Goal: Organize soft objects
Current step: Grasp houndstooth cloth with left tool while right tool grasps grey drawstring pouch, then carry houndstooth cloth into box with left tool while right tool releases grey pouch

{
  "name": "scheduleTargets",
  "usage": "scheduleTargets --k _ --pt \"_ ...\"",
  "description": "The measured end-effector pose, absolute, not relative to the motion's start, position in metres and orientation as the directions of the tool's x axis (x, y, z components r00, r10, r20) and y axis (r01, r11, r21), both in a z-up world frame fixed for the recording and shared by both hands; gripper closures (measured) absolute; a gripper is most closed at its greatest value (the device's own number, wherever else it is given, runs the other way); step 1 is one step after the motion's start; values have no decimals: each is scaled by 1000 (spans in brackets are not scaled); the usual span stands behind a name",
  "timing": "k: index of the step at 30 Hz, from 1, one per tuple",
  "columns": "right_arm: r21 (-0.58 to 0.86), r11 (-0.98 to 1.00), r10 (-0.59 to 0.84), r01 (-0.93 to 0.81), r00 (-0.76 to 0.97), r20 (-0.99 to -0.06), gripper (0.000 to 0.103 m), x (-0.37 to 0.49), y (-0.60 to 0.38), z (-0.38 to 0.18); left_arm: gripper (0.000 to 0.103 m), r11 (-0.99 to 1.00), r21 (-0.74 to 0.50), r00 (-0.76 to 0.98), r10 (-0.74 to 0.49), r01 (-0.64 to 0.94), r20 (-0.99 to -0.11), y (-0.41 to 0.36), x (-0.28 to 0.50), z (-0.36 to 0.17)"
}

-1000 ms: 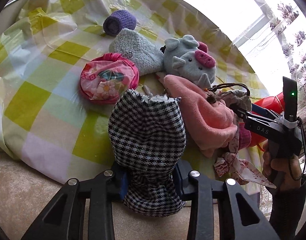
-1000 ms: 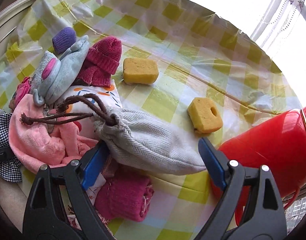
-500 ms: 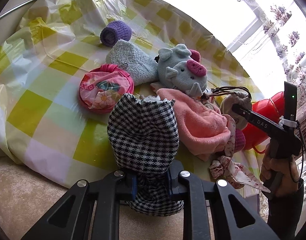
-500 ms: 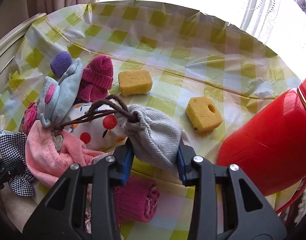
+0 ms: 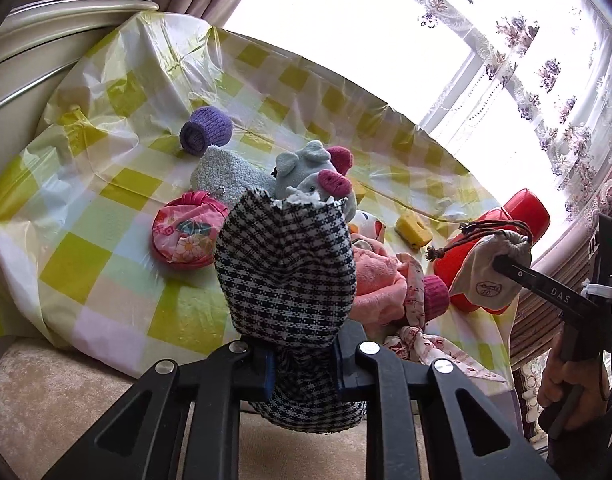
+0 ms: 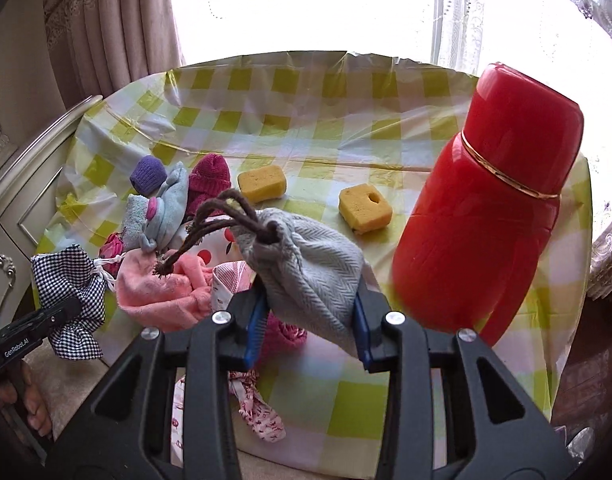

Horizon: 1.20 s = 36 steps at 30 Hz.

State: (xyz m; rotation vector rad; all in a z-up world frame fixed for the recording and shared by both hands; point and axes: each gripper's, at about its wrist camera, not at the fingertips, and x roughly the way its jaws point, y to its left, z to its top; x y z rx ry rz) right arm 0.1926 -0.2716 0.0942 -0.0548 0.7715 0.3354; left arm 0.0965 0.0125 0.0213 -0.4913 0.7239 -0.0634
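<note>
My left gripper [image 5: 302,364] is shut on a black-and-white checked pouch [image 5: 286,276] and holds it up in the air over the table's near edge; it also shows in the right wrist view [image 6: 68,292]. My right gripper [image 6: 308,320] is shut on a grey drawstring bag [image 6: 310,268] with brown cords, lifted above the pile; the bag also shows in the left wrist view [image 5: 490,276]. On the checked tablecloth [image 5: 98,240] lie a pink cloth [image 5: 376,280], a grey plush toy [image 5: 306,176], a pink round pouch [image 5: 186,236] and a purple sock roll [image 5: 206,130].
A tall red flask [image 6: 486,232] stands at the right of the table, close to my right gripper. Two yellow sponges [image 6: 262,184] [image 6: 364,208] lie behind the pile. A dark pink knit roll [image 6: 210,176] and a patterned cloth [image 6: 258,412] lie by the pile. A cabinet [image 6: 10,184] stands left.
Both grippers have risen and drawn back from the table. The right gripper shut on the grey bag and lifted it off the pile. The left gripper lifted the checked pouch higher.
</note>
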Motion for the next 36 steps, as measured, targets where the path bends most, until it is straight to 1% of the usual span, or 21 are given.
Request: scheduleTargets --k 6,9,14,19,22,29,30,32,33,34,36 --pt "96 963 247 -253 676 -694 63 153 -316 96 82 889 -459 773 -292 1 -563 -20 79 42" --pt "127 971 231 -203 663 -712 63 133 -344 90 82 884 -460 756 -356 82 -549 -44 77 50" --pt "121 984 175 -127 644 -745 63 96 -386 75 82 860 -444 699 -479 251 -532 -96 67 64" --pt "133 991 125 -33 613 -780 63 61 -431 58 82 792 -447 567 -611 416 -553 -155 58 66" --pt "142 990 108 12 594 -797 63 39 -452 48 82 723 -486 455 -689 492 -564 -188 53 63" --pt "176 978 88 110 551 -830 62 -7 -492 27 80 605 -521 222 -753 602 -619 -259 32 47" --pt "180 976 86 121 545 -834 62 -12 -497 25 79 588 -529 187 -757 612 -626 -267 30 45" --pt "186 973 86 137 533 -842 62 -19 -505 22 71 550 -542 116 -762 635 -637 -283 23 40" --pt "187 972 88 138 527 -845 61 -22 -506 21 60 535 -548 84 -760 643 -644 -290 19 37" --pt "185 973 87 138 523 -848 58 -25 -507 20 53 540 -540 83 -752 646 -654 -295 16 36" --pt "179 973 81 145 514 -854 57 -28 -508 17 52 551 -522 85 -737 651 -671 -300 13 34"
